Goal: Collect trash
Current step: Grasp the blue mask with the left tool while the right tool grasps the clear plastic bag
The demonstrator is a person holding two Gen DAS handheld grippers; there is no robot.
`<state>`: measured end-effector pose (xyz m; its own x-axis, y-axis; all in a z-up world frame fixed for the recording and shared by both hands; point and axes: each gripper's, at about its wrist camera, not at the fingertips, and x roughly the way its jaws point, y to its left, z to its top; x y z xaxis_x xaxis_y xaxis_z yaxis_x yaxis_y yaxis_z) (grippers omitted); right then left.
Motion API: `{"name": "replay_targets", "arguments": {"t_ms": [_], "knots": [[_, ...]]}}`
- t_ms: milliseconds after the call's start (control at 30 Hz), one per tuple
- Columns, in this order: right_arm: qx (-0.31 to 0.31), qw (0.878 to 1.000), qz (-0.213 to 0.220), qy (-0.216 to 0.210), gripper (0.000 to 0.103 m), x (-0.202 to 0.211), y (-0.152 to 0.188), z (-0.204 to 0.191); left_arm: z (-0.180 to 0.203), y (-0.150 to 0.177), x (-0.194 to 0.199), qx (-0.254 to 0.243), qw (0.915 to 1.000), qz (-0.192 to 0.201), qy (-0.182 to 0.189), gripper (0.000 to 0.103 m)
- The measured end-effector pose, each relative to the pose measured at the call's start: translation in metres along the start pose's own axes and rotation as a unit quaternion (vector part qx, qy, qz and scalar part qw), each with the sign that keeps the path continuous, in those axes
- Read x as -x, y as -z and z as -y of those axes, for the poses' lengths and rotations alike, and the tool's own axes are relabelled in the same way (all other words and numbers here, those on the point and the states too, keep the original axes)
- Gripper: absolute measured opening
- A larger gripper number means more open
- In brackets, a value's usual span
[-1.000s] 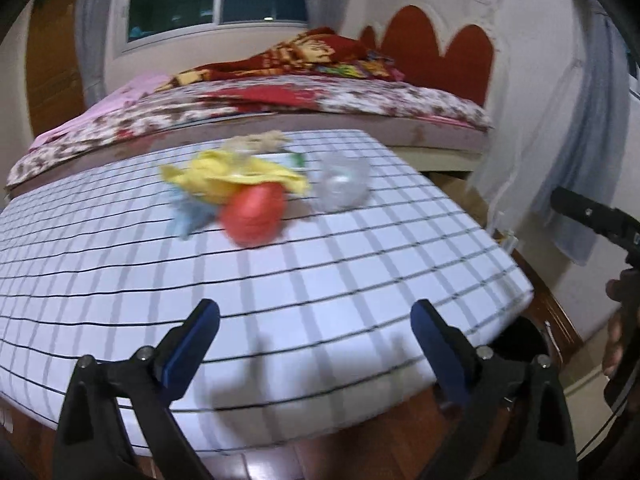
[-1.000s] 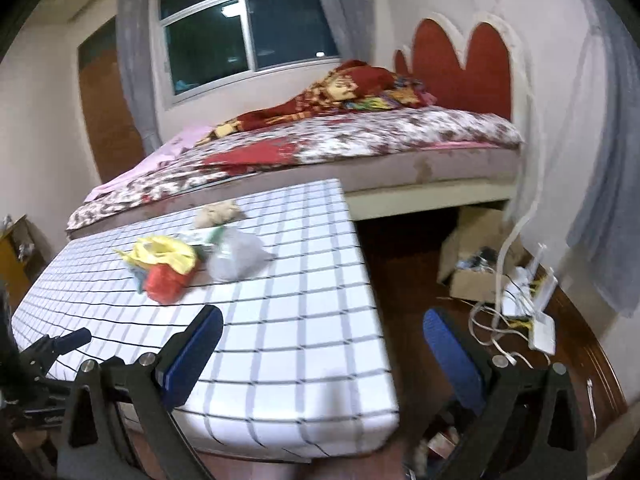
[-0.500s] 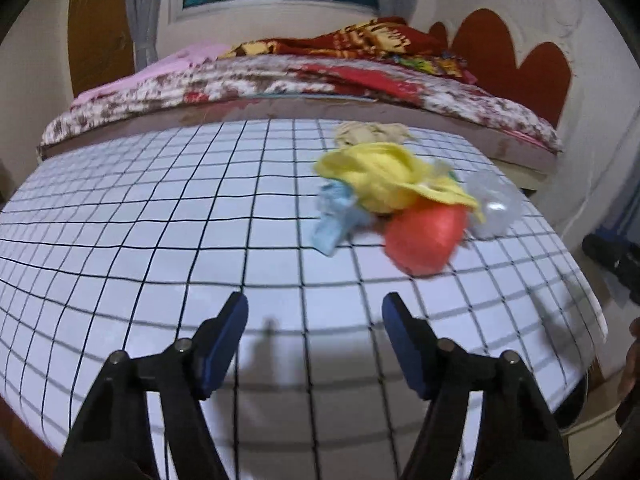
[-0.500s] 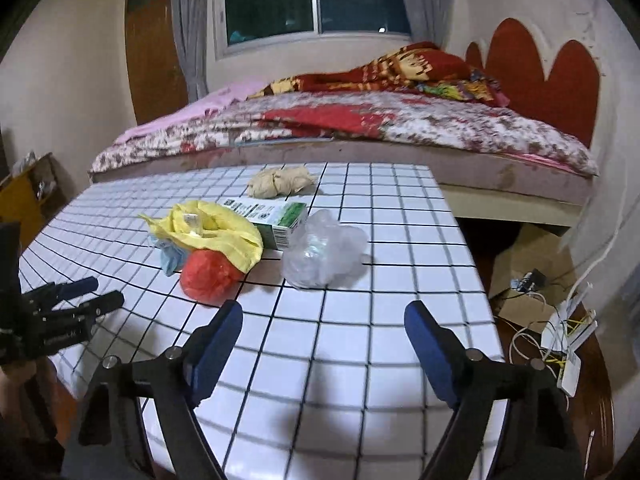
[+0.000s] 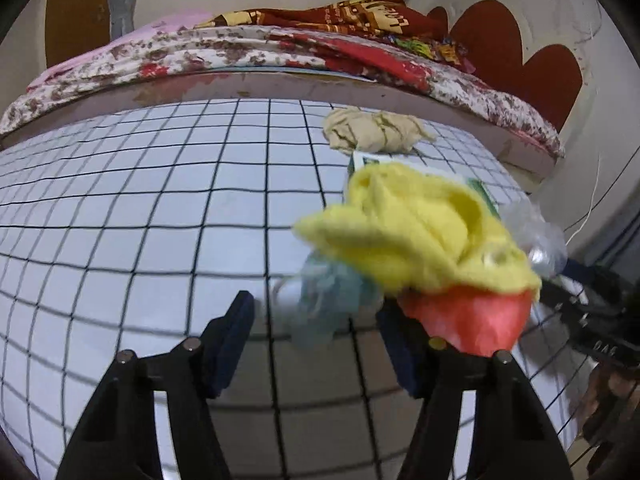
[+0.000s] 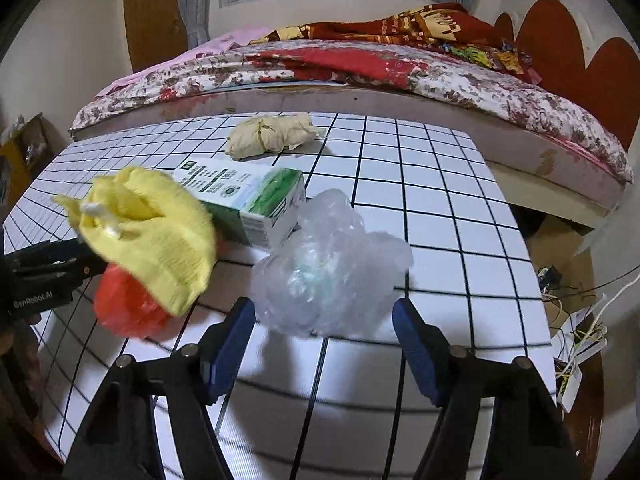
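Observation:
A trash pile lies on the white checked table (image 5: 120, 216). In the left wrist view my left gripper (image 5: 316, 340) is closing, with a pale blue crumpled scrap (image 5: 328, 300) between its fingertips; the pads do not press it. To its right are a yellow cloth (image 5: 420, 232) and a red bag (image 5: 468, 320). In the right wrist view my right gripper (image 6: 322, 336) is also closing, its tips either side of a clear plastic bag (image 6: 328, 272) without squeezing it. Behind that bag lie a green-white carton (image 6: 248, 196) and a beige paper wad (image 6: 272, 136).
A bed with a floral cover (image 6: 360, 68) runs along the table's far side. On the floor at the right are a cardboard box (image 6: 560, 240), cables and a power strip (image 6: 572, 384). Each gripper shows at the other view's edge: the left gripper (image 6: 40, 276), the right gripper (image 5: 592, 320).
Both grippers have come in low over the table toward the pile, and both pairs of jaws have narrowed. The trash now fills much more of each view.

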<state>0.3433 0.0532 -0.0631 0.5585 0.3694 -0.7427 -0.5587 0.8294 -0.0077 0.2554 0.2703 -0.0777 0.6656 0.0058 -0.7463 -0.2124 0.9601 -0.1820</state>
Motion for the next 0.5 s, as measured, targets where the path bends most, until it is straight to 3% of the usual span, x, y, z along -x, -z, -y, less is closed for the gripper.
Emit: {"name": "replay_targets", "arguments": {"t_ms": [67, 100, 133, 167, 200, 500], "knots": [[0.001, 1.000, -0.003, -0.003, 0.065, -0.006, -0.004, 0.000, 0.000, -0.005, -0.008, 0.002, 0.9999, -0.008, 0.007, 0.057], [0.002, 1.000, -0.006, -0.012, 0.052, -0.009, -0.006, -0.001, 0.000, -0.006, -0.011, 0.002, 0.9999, -0.010, 0.013, 0.048], [0.004, 1.000, -0.008, -0.017, 0.045, -0.010, -0.007, -0.002, 0.000, -0.006, -0.011, 0.000, 0.9997, -0.011, 0.019, 0.032], [0.008, 1.000, -0.009, -0.020, 0.041, -0.010, -0.007, -0.003, 0.000, -0.005, -0.009, -0.002, 0.9997, -0.011, 0.023, 0.021], [0.011, 1.000, -0.006, -0.023, 0.037, -0.007, -0.006, -0.004, -0.001, -0.005, -0.007, -0.003, 0.9996, -0.010, 0.026, 0.018], [0.010, 1.000, 0.026, -0.014, 0.034, 0.037, 0.020, 0.006, -0.038, 0.015, 0.039, -0.002, 0.9995, 0.016, -0.027, 0.016]]}}
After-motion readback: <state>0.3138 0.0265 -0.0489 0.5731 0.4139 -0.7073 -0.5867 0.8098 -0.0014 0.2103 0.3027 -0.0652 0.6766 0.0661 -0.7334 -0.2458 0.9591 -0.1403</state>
